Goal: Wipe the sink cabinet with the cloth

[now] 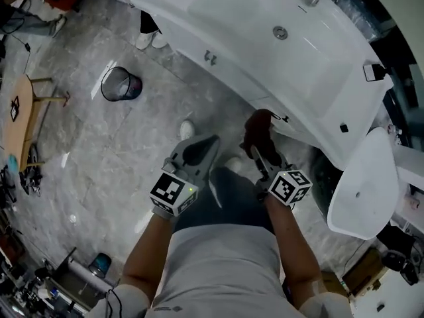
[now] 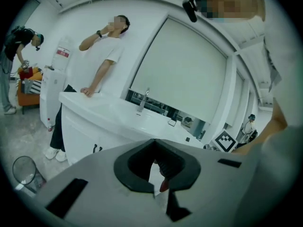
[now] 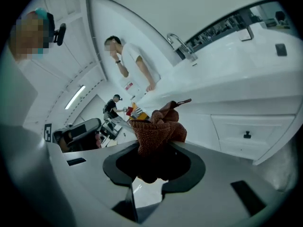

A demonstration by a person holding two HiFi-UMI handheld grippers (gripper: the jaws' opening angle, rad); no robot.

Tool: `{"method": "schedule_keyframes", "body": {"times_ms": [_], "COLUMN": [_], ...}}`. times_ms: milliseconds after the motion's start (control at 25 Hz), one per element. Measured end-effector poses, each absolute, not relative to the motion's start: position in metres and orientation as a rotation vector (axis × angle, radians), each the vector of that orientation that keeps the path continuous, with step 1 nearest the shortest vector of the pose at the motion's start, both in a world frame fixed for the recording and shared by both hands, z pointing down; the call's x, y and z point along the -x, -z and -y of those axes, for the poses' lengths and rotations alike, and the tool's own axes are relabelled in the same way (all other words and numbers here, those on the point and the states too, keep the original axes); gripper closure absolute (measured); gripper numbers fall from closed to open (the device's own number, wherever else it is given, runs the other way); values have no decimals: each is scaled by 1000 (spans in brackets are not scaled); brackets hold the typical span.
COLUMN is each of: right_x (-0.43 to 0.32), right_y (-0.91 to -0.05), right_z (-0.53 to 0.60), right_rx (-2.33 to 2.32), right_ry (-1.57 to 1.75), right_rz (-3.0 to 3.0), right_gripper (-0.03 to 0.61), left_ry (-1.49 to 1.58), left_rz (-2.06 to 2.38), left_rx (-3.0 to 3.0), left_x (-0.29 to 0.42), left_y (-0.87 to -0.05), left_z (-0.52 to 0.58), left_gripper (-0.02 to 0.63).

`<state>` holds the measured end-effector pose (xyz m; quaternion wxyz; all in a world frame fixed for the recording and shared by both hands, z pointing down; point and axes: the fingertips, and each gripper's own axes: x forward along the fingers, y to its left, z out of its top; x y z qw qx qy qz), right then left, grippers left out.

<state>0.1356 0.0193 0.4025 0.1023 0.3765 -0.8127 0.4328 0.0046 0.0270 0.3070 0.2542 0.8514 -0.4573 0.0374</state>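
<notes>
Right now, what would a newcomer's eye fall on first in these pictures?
The dark red-brown knitted cloth stands out most, bunched in the shut right tongs before the long white sink cabinet, which fills the top of the head view. The left tongs are shut and empty; a black mesh waste bin stands on the grey floor to the left.

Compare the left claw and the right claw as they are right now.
The right claw is clamped on the bunched brown cloth; the left claw is shut on nothing. In the head view the right claw sits close to the sink cabinet; the left claw is farther off, over the floor. Both are shut.
</notes>
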Motion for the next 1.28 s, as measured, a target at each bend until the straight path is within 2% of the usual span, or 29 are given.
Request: {"method": "schedule_keyframes", "body": {"times_ms": [360,760,1280], "right_x": [-151,-175,-196], "right_y": [-501,-530,-557], "right_z": [22,75,116], "right_rx": [-1415,-1616,-1771], "right_ry": [-1519,-1475,-1616], "right_rz": [2260,2257,2237], "right_gripper": [456,456,456], "left_ry": [-130,-116,-81], "left_rz": [1260,1222,1244], "left_rx": [-2253,-2247,-2203], "left_x": [19,8,-6], "left_y": [-375,-424,-466], "left_z": [-16,-9,-7], "left_gripper": [603,603,603]}}
